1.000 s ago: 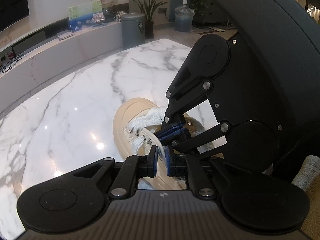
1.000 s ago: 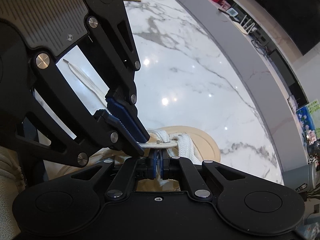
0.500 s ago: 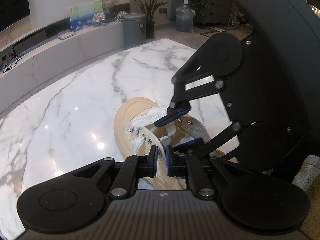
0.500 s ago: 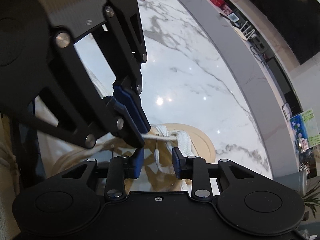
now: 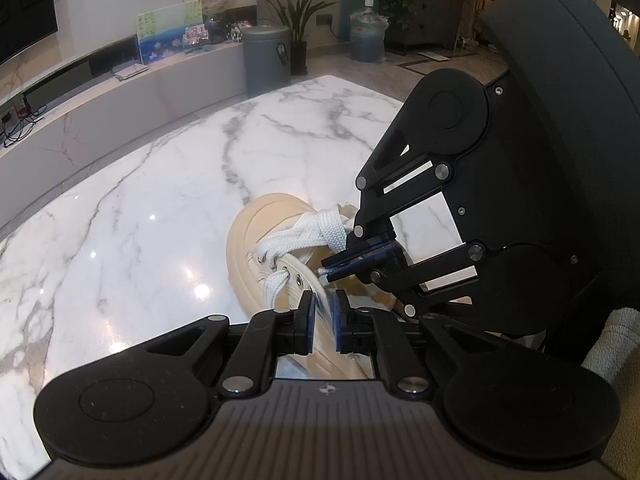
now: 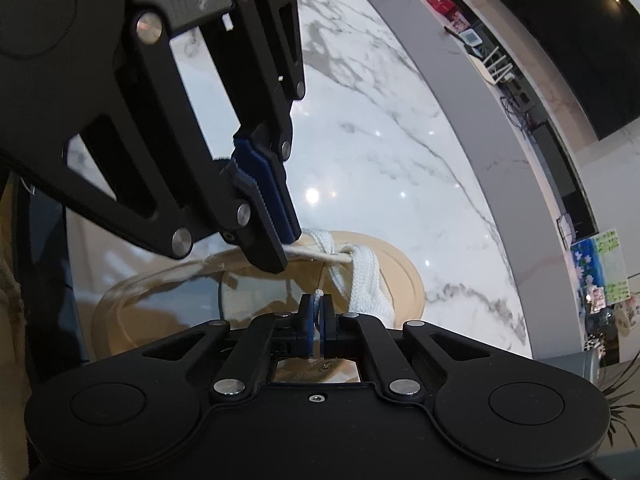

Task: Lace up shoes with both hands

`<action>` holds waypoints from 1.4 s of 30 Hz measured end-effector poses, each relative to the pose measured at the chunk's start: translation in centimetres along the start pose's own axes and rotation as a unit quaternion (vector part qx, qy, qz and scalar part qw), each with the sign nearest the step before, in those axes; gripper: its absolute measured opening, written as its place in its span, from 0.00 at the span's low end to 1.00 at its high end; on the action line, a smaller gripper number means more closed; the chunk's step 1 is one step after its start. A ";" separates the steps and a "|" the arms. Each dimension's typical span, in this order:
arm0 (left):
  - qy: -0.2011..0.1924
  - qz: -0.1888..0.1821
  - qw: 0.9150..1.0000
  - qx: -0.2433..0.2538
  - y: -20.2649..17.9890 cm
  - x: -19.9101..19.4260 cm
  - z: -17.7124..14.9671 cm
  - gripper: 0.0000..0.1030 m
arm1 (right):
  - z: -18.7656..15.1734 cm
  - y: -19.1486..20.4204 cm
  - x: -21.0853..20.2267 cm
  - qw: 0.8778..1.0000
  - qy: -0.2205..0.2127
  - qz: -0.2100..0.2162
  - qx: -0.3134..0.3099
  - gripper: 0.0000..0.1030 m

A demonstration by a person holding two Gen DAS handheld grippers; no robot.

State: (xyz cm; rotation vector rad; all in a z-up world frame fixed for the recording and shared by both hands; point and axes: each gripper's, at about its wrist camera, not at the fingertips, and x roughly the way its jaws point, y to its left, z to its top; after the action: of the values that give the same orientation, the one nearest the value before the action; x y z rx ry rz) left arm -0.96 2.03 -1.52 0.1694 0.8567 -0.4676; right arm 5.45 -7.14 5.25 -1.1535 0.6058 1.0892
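Pinching the white lace [image 6: 318, 298], right claw [image 6: 317, 316], left claw [image 5: 322, 314] likewise, beige shoe [image 5: 244, 240], no legible writing.

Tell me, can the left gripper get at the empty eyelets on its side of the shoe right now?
Probably not yet. The left gripper is shut on the lace, so its fingers are occupied, though the eyelets lie just ahead, uncovered, on the shoe.

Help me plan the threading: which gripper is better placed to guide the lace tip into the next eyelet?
Right, probably: the right gripper pinches the lace at its tip over the shoe, while the left gripper grips it farther back.
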 end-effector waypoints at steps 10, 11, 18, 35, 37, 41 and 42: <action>0.005 0.002 1.000 -0.014 0.5 0.0 -0.2 0.11 | -0.2 0.2 -1.0 1.000 -0.010 0.007 -0.001 0.00; 0.006 0.003 1.000 -0.015 0.6 -0.1 -0.2 0.11 | -0.2 0.2 -1.1 1.000 -0.012 0.007 -0.002 0.00; 0.007 0.003 1.000 -0.014 0.6 -0.1 -0.3 0.11 | -0.2 0.6 -1.5 1.000 -0.014 0.014 -0.011 0.00; 0.005 0.002 1.000 -0.011 0.8 0.0 -0.4 0.11 | -0.3 0.3 -1.3 1.000 -0.019 0.017 -0.002 0.00; 0.005 0.003 1.000 -0.009 0.7 -0.1 -0.4 0.11 | -0.2 0.1 -1.3 1.000 -0.023 0.016 0.002 0.00; 0.005 0.006 1.000 -0.002 0.5 -0.3 -0.4 0.12 | -0.1 0.0 -1.2 0.999 -0.030 0.014 0.006 0.00; 0.004 0.007 1.000 0.000 0.4 -0.4 -0.4 0.12 | -0.1 0.0 -1.2 0.999 -0.031 0.015 0.008 0.00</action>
State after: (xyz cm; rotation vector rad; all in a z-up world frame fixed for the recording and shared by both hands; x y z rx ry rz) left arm -1.28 2.69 -1.49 0.1765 0.8629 -0.4541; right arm 5.02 -7.66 6.28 -1.0960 0.5824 1.1396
